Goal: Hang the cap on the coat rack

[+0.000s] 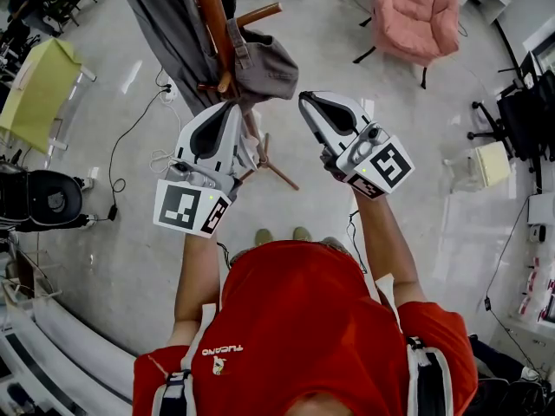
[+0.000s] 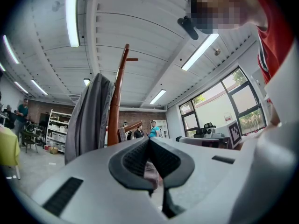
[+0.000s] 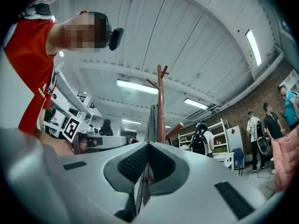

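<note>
A grey cap [image 1: 264, 64] hangs on a lower peg of the wooden coat rack [image 1: 211, 17], right beside a grey coat [image 1: 166, 29] on the same pole. My left gripper [image 1: 232, 111] is raised just below the cap, its jaws shut with nothing between them. My right gripper [image 1: 306, 101] is to the right of the cap, apart from it, also shut and empty. In the left gripper view the rack pole [image 2: 117, 101] and coat [image 2: 88, 120] rise beyond the closed jaws [image 2: 149, 140]. The right gripper view shows the pole [image 3: 161, 104] straight above its closed jaws [image 3: 148, 145].
A pink armchair [image 1: 416, 11] stands at the back right. A yellow-green chair [image 1: 36, 83] and a black seat [image 1: 43, 199] are at the left. A cable [image 1: 128, 135] runs over the floor near the rack's feet [image 1: 279, 173]. People [image 3: 256, 129] stand in the background.
</note>
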A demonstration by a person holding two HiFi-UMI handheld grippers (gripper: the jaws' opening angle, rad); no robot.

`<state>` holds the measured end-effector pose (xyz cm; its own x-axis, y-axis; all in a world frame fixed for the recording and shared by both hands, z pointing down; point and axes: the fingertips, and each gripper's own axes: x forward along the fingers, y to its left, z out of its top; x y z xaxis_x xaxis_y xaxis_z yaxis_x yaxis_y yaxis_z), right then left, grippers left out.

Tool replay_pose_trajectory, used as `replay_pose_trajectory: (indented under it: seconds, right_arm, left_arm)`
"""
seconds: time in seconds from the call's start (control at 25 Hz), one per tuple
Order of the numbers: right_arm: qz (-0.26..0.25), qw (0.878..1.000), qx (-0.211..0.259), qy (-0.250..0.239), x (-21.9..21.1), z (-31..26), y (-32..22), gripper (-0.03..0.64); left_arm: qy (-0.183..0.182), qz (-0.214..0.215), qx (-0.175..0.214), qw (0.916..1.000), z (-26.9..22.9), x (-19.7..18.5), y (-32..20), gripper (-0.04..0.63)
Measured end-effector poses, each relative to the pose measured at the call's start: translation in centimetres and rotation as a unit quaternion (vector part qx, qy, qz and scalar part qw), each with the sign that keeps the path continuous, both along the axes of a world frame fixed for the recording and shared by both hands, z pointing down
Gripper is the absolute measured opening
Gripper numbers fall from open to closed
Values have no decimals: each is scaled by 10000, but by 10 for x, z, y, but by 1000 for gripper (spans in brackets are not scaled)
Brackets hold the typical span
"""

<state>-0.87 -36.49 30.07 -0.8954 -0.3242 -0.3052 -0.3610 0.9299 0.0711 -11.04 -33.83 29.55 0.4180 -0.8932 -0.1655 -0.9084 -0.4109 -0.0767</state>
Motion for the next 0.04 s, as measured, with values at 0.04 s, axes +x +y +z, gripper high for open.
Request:
replay_pose_trajectory:
  seconds: [0.04]
  right_arm:
    - [-2,10000,8,3,1,0,0,23]
  left_arm:
    - [0,-3,0,10000,0,1,0,8]
